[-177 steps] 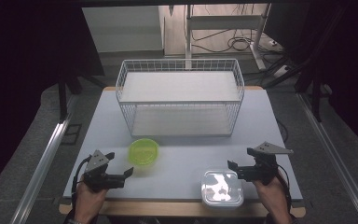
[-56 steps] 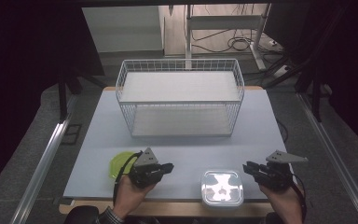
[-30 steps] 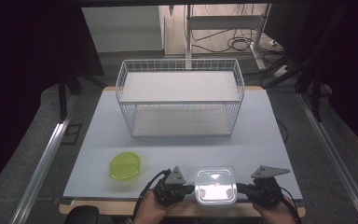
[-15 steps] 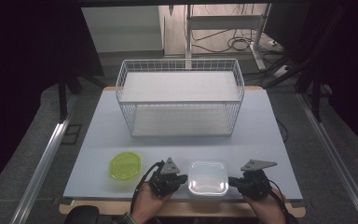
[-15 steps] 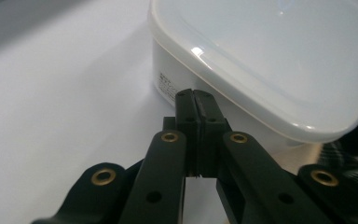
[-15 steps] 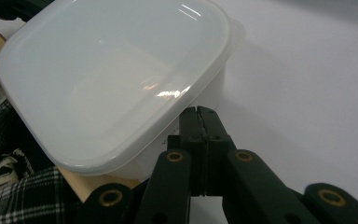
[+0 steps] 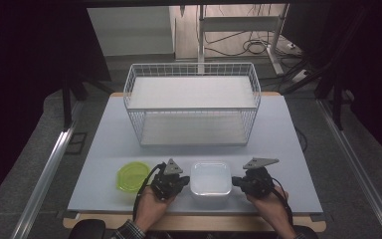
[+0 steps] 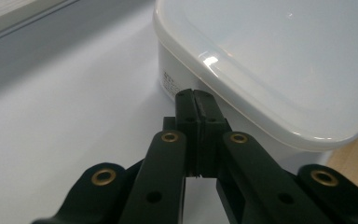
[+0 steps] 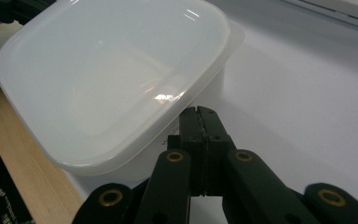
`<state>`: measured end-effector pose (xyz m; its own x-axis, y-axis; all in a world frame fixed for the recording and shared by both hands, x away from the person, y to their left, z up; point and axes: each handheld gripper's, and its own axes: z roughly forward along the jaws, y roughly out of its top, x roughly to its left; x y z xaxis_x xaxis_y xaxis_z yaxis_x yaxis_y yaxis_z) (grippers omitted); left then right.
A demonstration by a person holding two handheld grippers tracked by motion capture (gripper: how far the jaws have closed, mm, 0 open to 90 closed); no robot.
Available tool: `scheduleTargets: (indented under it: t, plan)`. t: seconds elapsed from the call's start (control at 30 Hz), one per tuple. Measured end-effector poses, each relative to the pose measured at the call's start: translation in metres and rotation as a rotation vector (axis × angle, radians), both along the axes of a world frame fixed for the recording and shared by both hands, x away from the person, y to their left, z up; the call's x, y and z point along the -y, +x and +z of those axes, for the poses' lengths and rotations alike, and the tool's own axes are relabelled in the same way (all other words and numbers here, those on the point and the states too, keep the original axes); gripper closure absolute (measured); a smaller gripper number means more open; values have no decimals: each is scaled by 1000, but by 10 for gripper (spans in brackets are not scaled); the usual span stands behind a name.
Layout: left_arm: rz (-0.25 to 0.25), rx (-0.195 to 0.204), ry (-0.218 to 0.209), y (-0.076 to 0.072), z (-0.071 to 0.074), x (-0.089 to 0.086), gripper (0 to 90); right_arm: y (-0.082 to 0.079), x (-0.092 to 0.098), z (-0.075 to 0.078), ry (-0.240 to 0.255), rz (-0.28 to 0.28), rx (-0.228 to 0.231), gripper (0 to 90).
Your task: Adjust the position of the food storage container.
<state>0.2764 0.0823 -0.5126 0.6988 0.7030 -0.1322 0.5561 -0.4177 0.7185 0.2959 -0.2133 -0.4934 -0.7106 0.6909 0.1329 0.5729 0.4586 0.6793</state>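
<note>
A white lidded plastic container (image 7: 210,178) sits near the table's front edge, between my two grippers. My left gripper (image 7: 183,182) is at its left side, jaws shut with nothing between them, their tips (image 8: 195,95) against the container's wall (image 8: 177,70) under the lid's rim. My right gripper (image 7: 236,182) mirrors it on the right, shut and empty, its tips (image 9: 198,112) tucked below the lid's overhang (image 9: 121,79). A lime-green round lid or dish (image 7: 132,176) lies flat to the left of my left hand.
A white wire basket (image 7: 193,104) stands open-topped across the back half of the pale table (image 7: 288,144). The wooden front edge (image 7: 194,221) runs just behind my hands. Bare table surface lies between basket and container.
Both grippers and the container between them have slid away from the front edge toward the basket. One second ago the container sat closer to the edge.
</note>
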Motion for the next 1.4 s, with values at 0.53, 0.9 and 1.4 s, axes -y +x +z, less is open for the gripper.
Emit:
scheduleTargets:
  t: [0.53, 0.9, 1.4]
  plan:
    - [70, 1, 35, 14, 0, -17, 899, 21, -24, -2, -6, 31, 12, 900]
    - [108, 15, 19, -10, 17, -50, 899, 17, -10, 8, 32, 8, 37, 880]
    - [223, -42, 18, -16, 10, -101, 899, 13, 1, 7, 34, -7, 26, 860]
